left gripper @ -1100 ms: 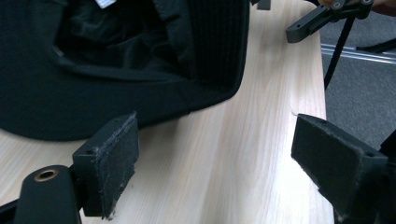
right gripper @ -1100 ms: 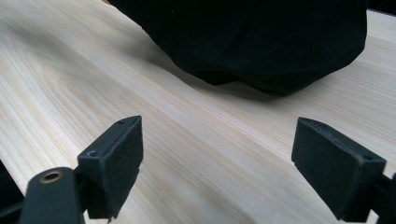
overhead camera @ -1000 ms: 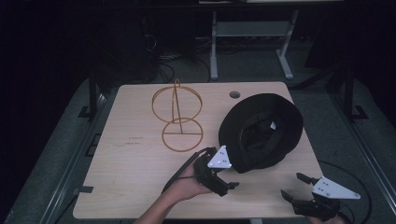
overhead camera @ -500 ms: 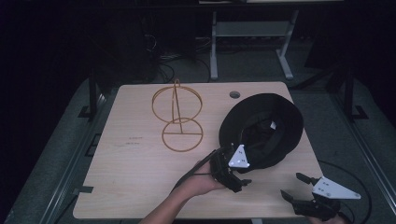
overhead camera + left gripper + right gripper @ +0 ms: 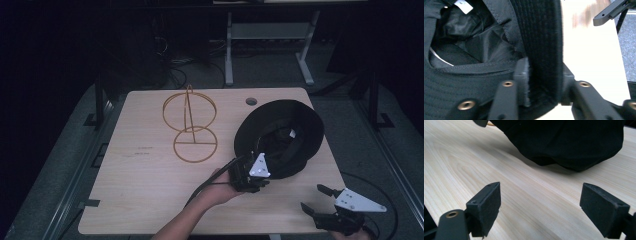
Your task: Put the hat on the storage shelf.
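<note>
A black bucket hat (image 5: 280,137) lies upside down on the right side of the wooden table (image 5: 145,190), its lining and white label facing up. My left gripper (image 5: 265,172) is at the hat's near edge. In the left gripper view its jaws have just been closing and my left gripper (image 5: 544,72) now pinches the corduroy brim (image 5: 541,37) between both pads. My right gripper (image 5: 315,198) stays off the table's near right corner, open. In the right gripper view my right gripper (image 5: 541,197) has only bare wood between its jaws, with the hat (image 5: 569,140) further ahead.
A gold wire stand (image 5: 190,125), made of an upright ring on a flat ring base, stands left of the hat at mid-table. A cable hole (image 5: 251,101) sits near the far edge. Dark floor and a grey desk frame (image 5: 265,45) lie beyond.
My left gripper slid right to the hat's near edge and its jaws closed onto the brim. The right gripper kept still.
</note>
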Motion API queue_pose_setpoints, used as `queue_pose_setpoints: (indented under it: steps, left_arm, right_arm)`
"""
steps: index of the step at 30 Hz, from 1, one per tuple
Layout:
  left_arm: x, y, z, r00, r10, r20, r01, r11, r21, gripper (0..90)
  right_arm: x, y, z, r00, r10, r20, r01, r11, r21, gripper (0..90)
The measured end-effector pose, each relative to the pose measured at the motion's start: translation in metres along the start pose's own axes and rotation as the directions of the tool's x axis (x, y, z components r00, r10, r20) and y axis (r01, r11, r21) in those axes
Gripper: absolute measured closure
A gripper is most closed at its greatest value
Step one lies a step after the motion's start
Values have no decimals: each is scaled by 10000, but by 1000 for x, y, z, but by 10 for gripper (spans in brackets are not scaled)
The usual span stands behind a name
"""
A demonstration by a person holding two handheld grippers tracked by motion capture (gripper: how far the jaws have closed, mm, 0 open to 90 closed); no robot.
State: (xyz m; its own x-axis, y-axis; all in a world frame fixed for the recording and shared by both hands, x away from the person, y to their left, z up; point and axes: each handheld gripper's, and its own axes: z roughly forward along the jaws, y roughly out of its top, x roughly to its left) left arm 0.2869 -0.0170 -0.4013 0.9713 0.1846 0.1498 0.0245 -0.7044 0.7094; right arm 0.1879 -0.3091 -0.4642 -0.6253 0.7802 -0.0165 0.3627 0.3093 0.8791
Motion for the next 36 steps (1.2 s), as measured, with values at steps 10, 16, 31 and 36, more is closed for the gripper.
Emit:
queue_pose_setpoints:
  steps: [10,16,31,36]
  left_arm:
    - [6,-7,-15,9975,-691,133,699,9950,-715,846]
    - [11,-16,-27,9874,-1436,671,1515,9794,-1332,850]
    - [26,-26,-53,9499,-2505,1871,2913,9264,-2387,854]
    - [28,-29,-61,9395,-2612,2216,3168,9084,-2727,854]
  right_arm:
    - [1,3,5,10000,-46,51,46,10000,3,165]
    - [-1,5,7,9998,-94,162,95,9999,-95,165]
    - [-9,23,22,9995,-289,143,294,9989,-352,165]
    - [-13,27,30,9988,-409,285,418,9986,-324,167]
